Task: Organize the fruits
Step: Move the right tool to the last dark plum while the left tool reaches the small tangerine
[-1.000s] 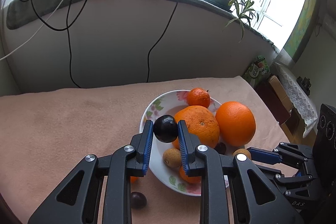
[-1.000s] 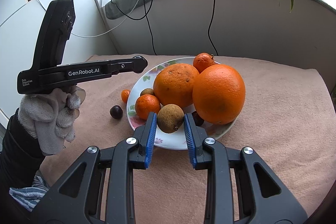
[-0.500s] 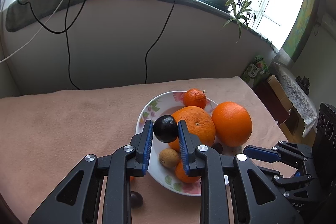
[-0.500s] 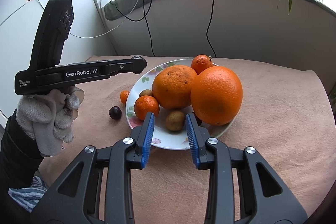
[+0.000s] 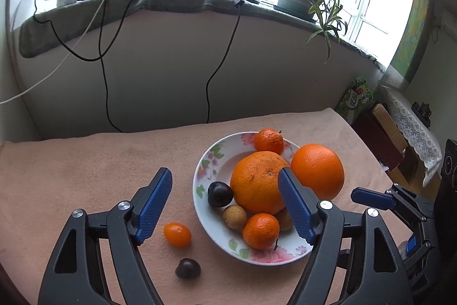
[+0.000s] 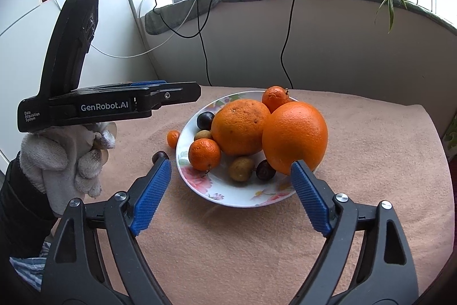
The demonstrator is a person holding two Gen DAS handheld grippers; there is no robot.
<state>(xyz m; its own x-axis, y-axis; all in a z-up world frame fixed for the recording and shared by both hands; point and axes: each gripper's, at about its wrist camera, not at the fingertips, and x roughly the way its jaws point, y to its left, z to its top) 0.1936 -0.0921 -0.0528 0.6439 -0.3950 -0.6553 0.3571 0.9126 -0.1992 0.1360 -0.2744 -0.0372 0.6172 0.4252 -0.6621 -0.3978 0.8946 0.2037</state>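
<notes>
Both your grippers stand wide open above the fruit plate, nothing held.

Your left gripper (image 5: 225, 203) has just been opening; its blue pads clasp nothing, and the dark plum (image 5: 220, 193) lies in the floral plate (image 5: 210, 230) against the big rough orange (image 5: 258, 182). Your right gripper (image 6: 231, 195) has just been opening too, jaws empty, with the brown longan-like fruit (image 6: 241, 168) resting on the plate beside a second dark plum (image 6: 265, 170). The smooth orange (image 6: 295, 137) seems to sit on the plate's rim, though its base is hidden. On the cloth (image 5: 85, 162) just beside the plate lie a kumquat (image 5: 177, 234) and another dark plum (image 5: 187, 268).
</notes>
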